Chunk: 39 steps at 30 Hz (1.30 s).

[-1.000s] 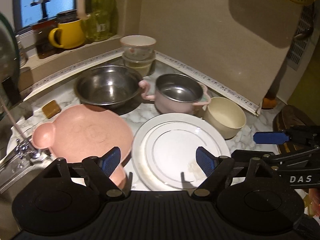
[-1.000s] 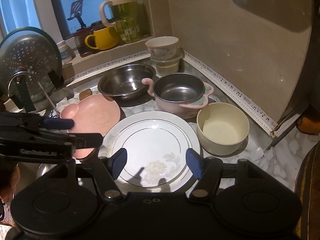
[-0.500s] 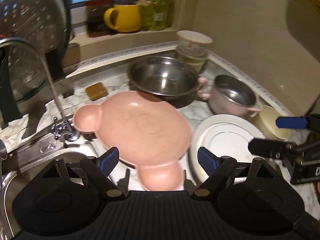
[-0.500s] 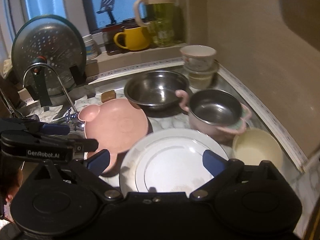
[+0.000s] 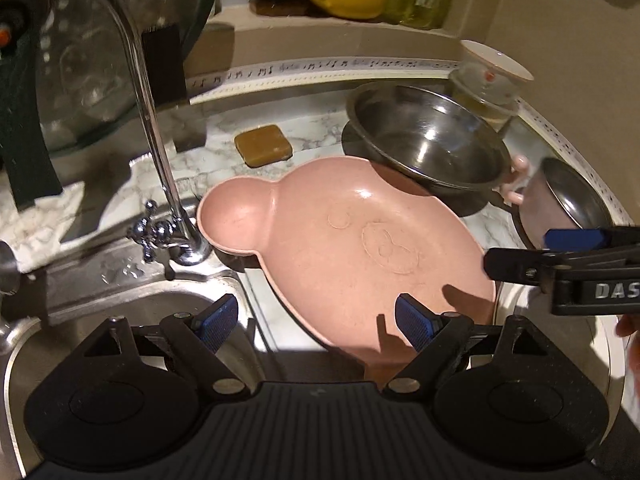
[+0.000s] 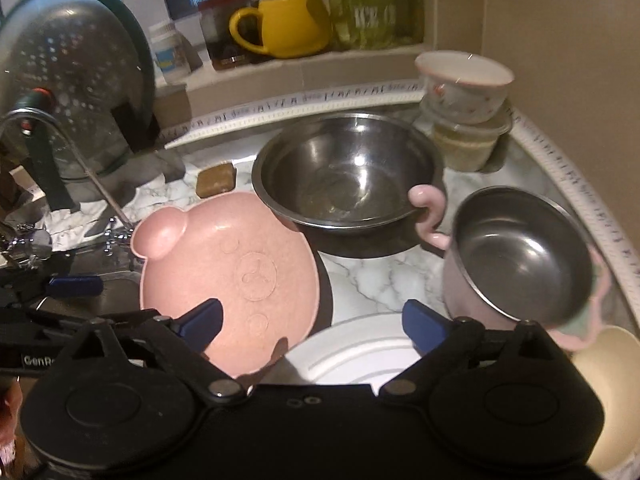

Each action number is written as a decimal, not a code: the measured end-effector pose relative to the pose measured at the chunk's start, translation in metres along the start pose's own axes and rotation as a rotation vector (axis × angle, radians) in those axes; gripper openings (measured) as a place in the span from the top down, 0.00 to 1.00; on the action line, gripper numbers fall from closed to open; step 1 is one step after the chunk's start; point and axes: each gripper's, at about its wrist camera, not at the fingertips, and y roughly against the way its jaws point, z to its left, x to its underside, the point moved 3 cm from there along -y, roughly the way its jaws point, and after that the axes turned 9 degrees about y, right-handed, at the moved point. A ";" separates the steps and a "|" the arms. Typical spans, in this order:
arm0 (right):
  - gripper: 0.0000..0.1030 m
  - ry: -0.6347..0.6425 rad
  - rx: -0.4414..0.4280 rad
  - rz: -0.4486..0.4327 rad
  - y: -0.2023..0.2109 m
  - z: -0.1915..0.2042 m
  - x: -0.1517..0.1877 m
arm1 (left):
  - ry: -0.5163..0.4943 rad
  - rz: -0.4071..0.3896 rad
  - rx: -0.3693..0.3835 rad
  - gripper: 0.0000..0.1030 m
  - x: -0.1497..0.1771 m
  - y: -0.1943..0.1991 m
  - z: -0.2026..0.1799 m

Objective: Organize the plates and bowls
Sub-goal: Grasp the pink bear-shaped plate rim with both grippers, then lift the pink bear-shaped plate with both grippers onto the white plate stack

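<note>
A pink bear-shaped plate [image 5: 344, 248] [image 6: 236, 276] lies on the marble counter by the sink. My left gripper [image 5: 316, 322] is open and empty over its near left edge. My right gripper [image 6: 312, 322] is open and empty, between the pink plate and a white plate [image 6: 360, 356] just below it. A large steel bowl [image 5: 424, 140] [image 6: 344, 172] sits behind the pink plate. A pink-handled steel pot [image 6: 516, 256] [image 5: 568, 204] stands to the right. A cream bowl [image 6: 608, 392] is at the far right. A small floral bowl [image 6: 464, 84] sits on a lidded tub.
A faucet [image 5: 156, 136] and steel sink [image 5: 120, 320] are at the left. A brown soap bar [image 5: 262, 146] lies behind the pink plate. A colander lid [image 6: 72, 76] leans at the back left. A yellow mug [image 6: 288, 26] and jars stand on the window ledge.
Both grippers have swung left and moved closer to the counter. The left one now looks over the pink plate and sink edge instead of the white plate. Both stay open.
</note>
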 end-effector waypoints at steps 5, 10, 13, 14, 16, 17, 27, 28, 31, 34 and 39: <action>0.17 -0.022 -0.027 0.047 -0.026 -0.003 -0.007 | 0.026 0.036 0.011 0.18 -0.004 -0.018 -0.003; 0.28 -0.028 -0.045 0.074 -0.044 -0.003 -0.010 | 0.050 0.070 0.015 0.39 -0.005 -0.029 -0.005; 0.36 -0.043 -0.048 0.095 -0.053 -0.005 -0.011 | 0.076 0.092 0.014 0.48 -0.006 -0.035 -0.001; 0.43 -0.051 -0.051 0.103 -0.055 -0.006 -0.011 | 0.082 0.094 0.009 0.51 -0.006 -0.037 0.000; 0.50 -0.062 -0.053 0.116 -0.060 -0.006 -0.011 | 0.088 0.096 -0.003 0.61 -0.007 -0.038 0.003; 0.52 -0.065 -0.053 0.118 -0.061 -0.006 -0.011 | 0.091 0.096 -0.007 0.63 -0.007 -0.039 0.004; 0.87 -0.115 -0.043 0.146 -0.065 0.001 -0.007 | 0.141 0.098 -0.029 0.80 -0.008 -0.033 0.024; 0.87 -0.131 -0.058 0.150 -0.064 0.001 -0.006 | 0.140 0.100 -0.027 0.80 -0.007 -0.030 0.025; 0.88 -0.147 -0.072 0.148 -0.059 0.004 -0.003 | 0.142 0.103 -0.016 0.81 -0.004 -0.021 0.029; 0.89 -0.158 -0.080 0.134 -0.049 0.008 0.000 | 0.143 0.098 0.002 0.81 0.000 -0.008 0.030; 0.89 -0.121 -0.071 0.093 -0.025 0.016 0.003 | 0.120 0.072 0.045 0.80 0.005 0.022 0.023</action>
